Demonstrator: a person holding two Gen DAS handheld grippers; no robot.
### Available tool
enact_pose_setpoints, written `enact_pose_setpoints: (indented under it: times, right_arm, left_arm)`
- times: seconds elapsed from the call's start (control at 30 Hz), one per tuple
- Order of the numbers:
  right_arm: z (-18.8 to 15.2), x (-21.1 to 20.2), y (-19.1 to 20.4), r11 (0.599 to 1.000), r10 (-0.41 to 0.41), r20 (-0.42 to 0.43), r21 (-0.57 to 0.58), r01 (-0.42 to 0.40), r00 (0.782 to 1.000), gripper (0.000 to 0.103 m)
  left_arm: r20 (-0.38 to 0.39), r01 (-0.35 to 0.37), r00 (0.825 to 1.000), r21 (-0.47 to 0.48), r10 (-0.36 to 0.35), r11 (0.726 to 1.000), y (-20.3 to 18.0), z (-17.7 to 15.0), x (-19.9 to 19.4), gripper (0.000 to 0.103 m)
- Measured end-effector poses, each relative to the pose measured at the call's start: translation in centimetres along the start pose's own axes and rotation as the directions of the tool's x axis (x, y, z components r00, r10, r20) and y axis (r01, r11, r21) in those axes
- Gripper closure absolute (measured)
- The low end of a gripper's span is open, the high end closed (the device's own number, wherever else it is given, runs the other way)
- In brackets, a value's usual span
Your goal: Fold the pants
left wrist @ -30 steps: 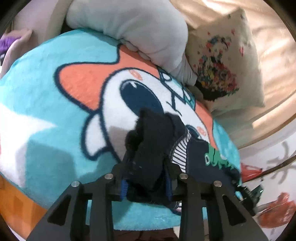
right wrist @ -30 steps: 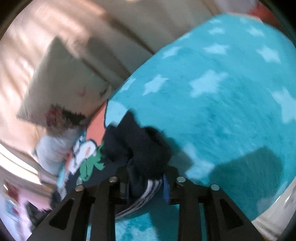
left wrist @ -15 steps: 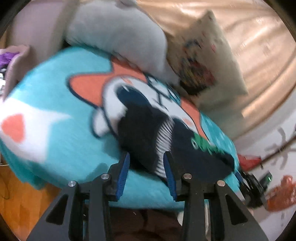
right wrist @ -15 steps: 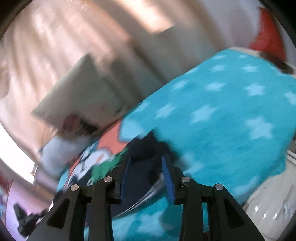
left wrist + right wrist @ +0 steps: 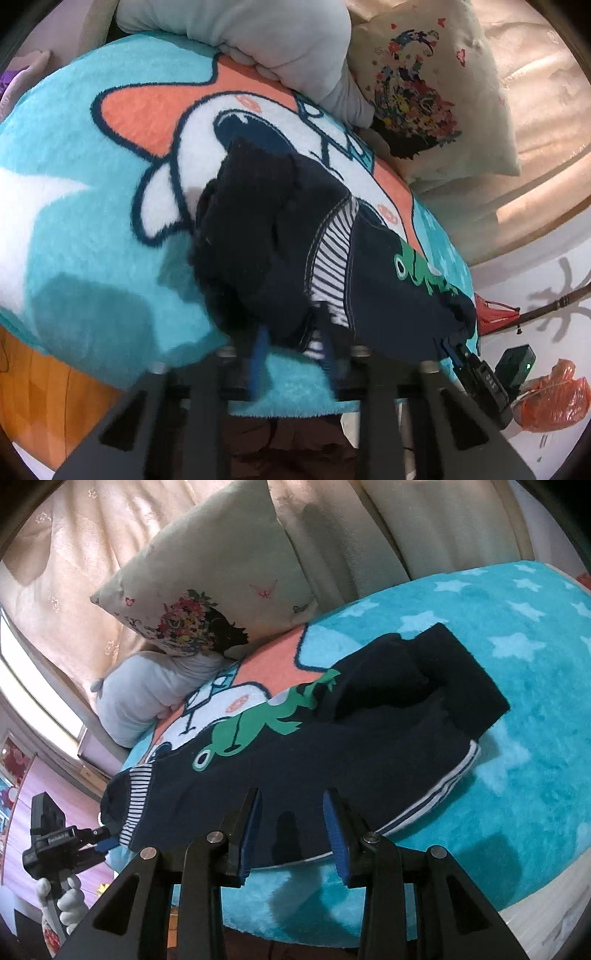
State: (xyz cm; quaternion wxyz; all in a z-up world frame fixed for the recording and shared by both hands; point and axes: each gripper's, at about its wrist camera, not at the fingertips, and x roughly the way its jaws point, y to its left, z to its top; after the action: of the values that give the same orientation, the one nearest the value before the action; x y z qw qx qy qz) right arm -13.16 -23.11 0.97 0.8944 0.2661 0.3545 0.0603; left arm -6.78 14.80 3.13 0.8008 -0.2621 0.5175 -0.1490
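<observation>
A teal blanket (image 5: 535, 709) covers the bed, and the dark pants (image 5: 332, 746) lie folded on it, frog print up, cuffs toward 1 o'clock in the right wrist view. A pillow (image 5: 207, 579) leans at 11 o'clock. The right gripper (image 5: 291, 823) stands wide open at the pants' near edge, gripping nothing. The left gripper (image 5: 291, 354) is blurred, jaws apart, at the striped waistband (image 5: 332, 258); whether it touches cloth cannot be told.

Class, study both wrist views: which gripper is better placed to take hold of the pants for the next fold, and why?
Probably left. The left gripper already reaches the striped waistband edge of the pants, fabric between its fingers. The right gripper hangs open short of the near edge.
</observation>
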Motion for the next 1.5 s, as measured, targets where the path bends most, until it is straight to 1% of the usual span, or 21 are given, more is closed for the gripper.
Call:
enact_pose_setpoints:
  times: [0.23, 0.33, 0.37, 0.43, 0.47, 0.5, 0.53, 0.6, 0.63, 0.7, 0.77, 0.8, 0.87, 0.9, 1.1, 1.17, 1.27, 1.37, 1.4, 1.47, 1.5]
  right_arm:
    - [0.0, 0.1, 0.0, 0.998, 0.059, -0.016, -0.001, -0.059, 0.998, 0.064]
    - [-0.2, 0.8, 0.3, 0.982, 0.189, -0.056, 0.02, -0.188, 0.98, 0.061]
    - [-0.3, 1.3, 0.5, 0.956, 0.292, -0.087, 0.048, -0.289, 0.952, 0.058]
    - [-0.8, 2.6, 1.2, 0.838, 0.546, -0.165, 0.123, -0.532, 0.821, 0.042]
    - [-1.0, 3.0, 1.6, 0.802, 0.597, -0.181, 0.142, -0.58, 0.782, 0.041]
    - [-1.5, 3.9, 2.5, 0.737, 0.676, -0.216, 0.176, -0.653, 0.705, 0.041]
    - [-1.8, 4.5, 3.1, 0.704, 0.709, -0.238, 0.194, -0.683, 0.664, 0.04]
    - [-2.4, 5.9, 4.6, 0.686, 0.724, -0.293, 0.211, -0.696, 0.625, 0.04]
    - [-2.6, 6.3, 5.1, 0.692, 0.716, -0.312, 0.207, -0.691, 0.624, 0.04]
    - [-3.1, 7.5, 6.3, 0.713, 0.692, -0.359, 0.202, -0.671, 0.627, 0.04]
    - [-3.3, 8.4, 6.7, 0.747, 0.657, -0.369, 0.201, -0.633, 0.658, 0.04]
    - [-3.3, 8.6, 6.4, 0.771, 0.632, -0.359, 0.197, -0.606, 0.687, 0.04]
    - [-3.0, 8.8, 5.8, 0.784, 0.619, -0.326, 0.207, -0.585, 0.714, 0.04]
    - [-2.7, 8.5, 5.1, 0.799, 0.601, -0.295, 0.209, -0.563, 0.743, 0.04]
    - [-0.8, 6.3, 0.9, 0.838, 0.516, -0.156, 0.293, -0.46, 0.842, 0.04]
    - [-0.3, 5.6, -0.9, 0.827, 0.502, -0.103, 0.346, -0.443, 0.859, 0.041]
    - [0.2, 3.6, -2.7, 0.856, 0.418, -0.043, 0.352, -0.378, 0.907, 0.041]
    - [0.6, 1.9, -4.6, 0.874, 0.342, 0.016, 0.363, -0.324, 0.94, 0.041]
    - [0.7, 1.2, -5.5, 0.875, 0.311, 0.037, 0.379, -0.302, 0.95, 0.044]
    - [1.0, 0.6, -6.1, 0.887, 0.263, 0.036, 0.384, -0.256, 0.964, 0.065]
    - [1.3, 0.5, -6.2, 0.899, 0.241, 0.019, 0.373, -0.23, 0.97, 0.084]
  left_arm:
    - [-0.001, -0.009, 1.0, 0.008, 0.009, 1.0, -1.0, 0.0, 0.5, 0.097]
    - [0.005, 0.016, 1.0, 0.001, -0.016, 1.0, -1.2, 0.2, 0.3, 0.098]
    - [0.014, 0.027, 1.0, -0.001, -0.027, 1.0, -1.3, 0.3, 0.0, 0.098]
    - [0.041, 0.061, 0.997, -0.013, -0.061, 0.998, -1.4, 0.7, -0.8, 0.099]
    - [0.057, 0.08, 0.995, -0.014, -0.079, 0.997, -1.5, 0.9, -1.4, 0.099]
    - [0.067, 0.085, 0.994, -0.01, -0.084, 0.996, -1.8, 1.0, -1.7, 0.099]
    - [0.076, 0.088, 0.993, -0.003, -0.088, 0.996, -2.0, 1.1, -2.1, 0.099]
    - [0.084, 0.095, 0.992, 0.005, -0.095, 0.995, -2.4, 1.3, -2.5, 0.099]
    - [0.087, 0.097, 0.992, 0.007, -0.097, 0.995, -2.5, 1.3, -2.7, 0.099]
    - [0.09, 0.103, 0.991, 0.014, -0.104, 0.995, -2.7, 1.4, -2.8, 0.099]
    - [0.092, 0.097, 0.991, 0.019, -0.099, 0.995, -2.8, 1.4, -2.8, 0.099]
    - [0.091, 0.098, 0.991, 0.02, -0.099, 0.995, -2.7, 1.4, -2.7, 0.099]
    - [0.092, 0.095, 0.991, 0.015, -0.096, 0.995, -2.6, 1.5, -2.7, 0.099]
    - [0.093, 0.092, 0.991, 0.011, -0.093, 0.996, -2.4, 1.5, -2.7, 0.099]
    - [0.107, 0.087, 0.99, 0.014, -0.088, 0.996, -2.3, 1.4, -2.9, 0.099]
    - [0.105, 0.081, 0.991, 0.009, -0.082, 0.997, -2.2, 1.4, -2.8, 0.099]
    - [0.098, 0.075, 0.992, -0.004, -0.075, 0.997, -2.0, 1.4, -2.5, 0.099]
    - [0.098, 0.069, 0.993, -0.013, -0.067, 0.998, -1.8, 1.5, -2.3, 0.099]
    - [0.098, 0.068, 0.993, -0.016, -0.066, 0.998, -1.7, 1.6, -2.2, 0.099]
    - [0.099, 0.063, 0.993, -0.013, -0.062, 0.998, -1.8, 1.7, -2.1, 0.099]
    - [0.099, 0.059, 0.993, -0.014, -0.058, 0.998, -1.9, 1.8, -2.0, 0.099]
